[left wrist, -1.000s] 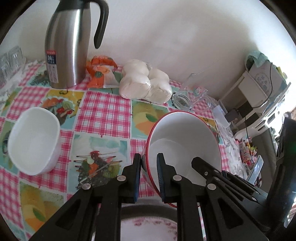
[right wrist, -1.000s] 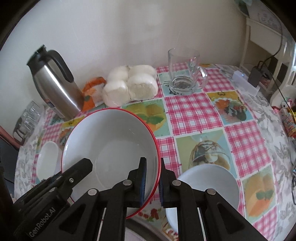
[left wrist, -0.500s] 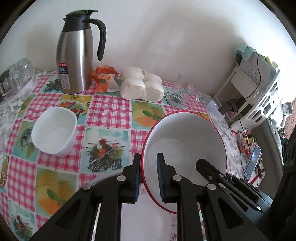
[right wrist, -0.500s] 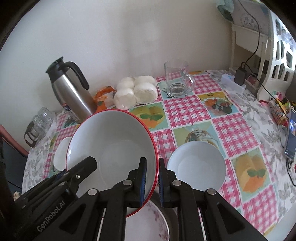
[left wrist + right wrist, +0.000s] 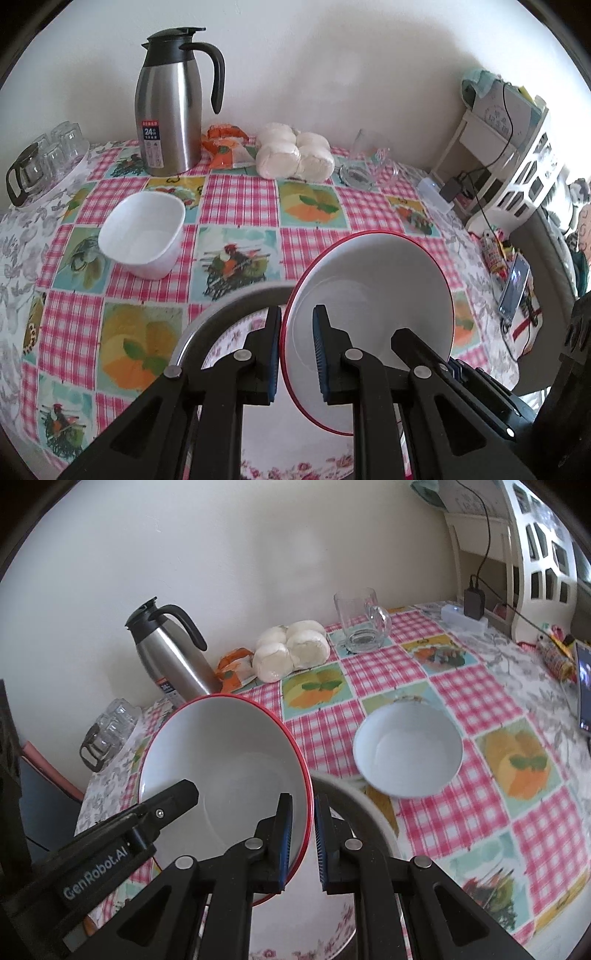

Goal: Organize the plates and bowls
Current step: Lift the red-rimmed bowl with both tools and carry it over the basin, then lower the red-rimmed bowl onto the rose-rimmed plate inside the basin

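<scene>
Checked oilcloth in pink, with fruit panels, covers the table [image 5: 236, 199] beneath both of my tongs. Nearest the lenses, my left gripper [image 5: 295, 354] is clamped across the rim of the red-rimmed bowl [image 5: 373, 295], one finger inside and one outside; my right gripper [image 5: 303, 840] is clamped the same way on the opposite side of that rim, so I carry the bowl tilted between both hands, clear of the cloth.

Directly under it lies the flower-patterned plate [image 5: 236, 332], with a grey rim. A second ago only a sliver of this plate showed below the bowl; now a broad arc of it is in both views, and the whole table has drawn away from the lenses. I judge that the bowl has been brought back over the plate, so that setting it down there, as the base of a stack, is the step in hand.

Farther off, the square white bowl [image 5: 142, 232] stands to the left and the round white bowl [image 5: 408, 749] to the right, both apart and not yet gathered. Against the wall stand the steel jug [image 5: 171, 107], the wrapped buns [image 5: 295, 157] and the glass mug [image 5: 362, 622].
</scene>
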{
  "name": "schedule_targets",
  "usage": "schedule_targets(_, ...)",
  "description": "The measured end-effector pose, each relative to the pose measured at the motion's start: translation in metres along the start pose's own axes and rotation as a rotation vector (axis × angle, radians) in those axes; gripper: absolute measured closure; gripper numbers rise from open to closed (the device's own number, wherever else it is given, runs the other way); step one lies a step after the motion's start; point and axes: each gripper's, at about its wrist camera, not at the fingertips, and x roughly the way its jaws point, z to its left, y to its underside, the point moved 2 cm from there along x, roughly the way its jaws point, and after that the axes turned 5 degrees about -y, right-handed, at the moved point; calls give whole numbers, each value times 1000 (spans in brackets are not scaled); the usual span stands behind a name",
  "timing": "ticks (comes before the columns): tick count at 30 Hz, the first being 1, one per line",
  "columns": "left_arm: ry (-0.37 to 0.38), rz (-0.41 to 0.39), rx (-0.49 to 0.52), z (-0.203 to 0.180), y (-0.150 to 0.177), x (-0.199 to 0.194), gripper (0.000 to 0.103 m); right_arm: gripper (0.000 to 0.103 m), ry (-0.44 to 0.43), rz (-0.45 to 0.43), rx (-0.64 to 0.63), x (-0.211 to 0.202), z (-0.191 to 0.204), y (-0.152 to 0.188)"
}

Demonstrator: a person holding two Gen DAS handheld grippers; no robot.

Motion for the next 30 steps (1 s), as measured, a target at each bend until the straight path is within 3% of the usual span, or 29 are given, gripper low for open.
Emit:
schedule_targets(15, -61, 136, -10, 2, 31, 21, 86, 90, 11, 105, 48, 14, -15, 28)
schedule_targets(30, -94, 206, -41, 12, 38, 34, 86, 87, 20, 168, 44, 31, -11, 40)
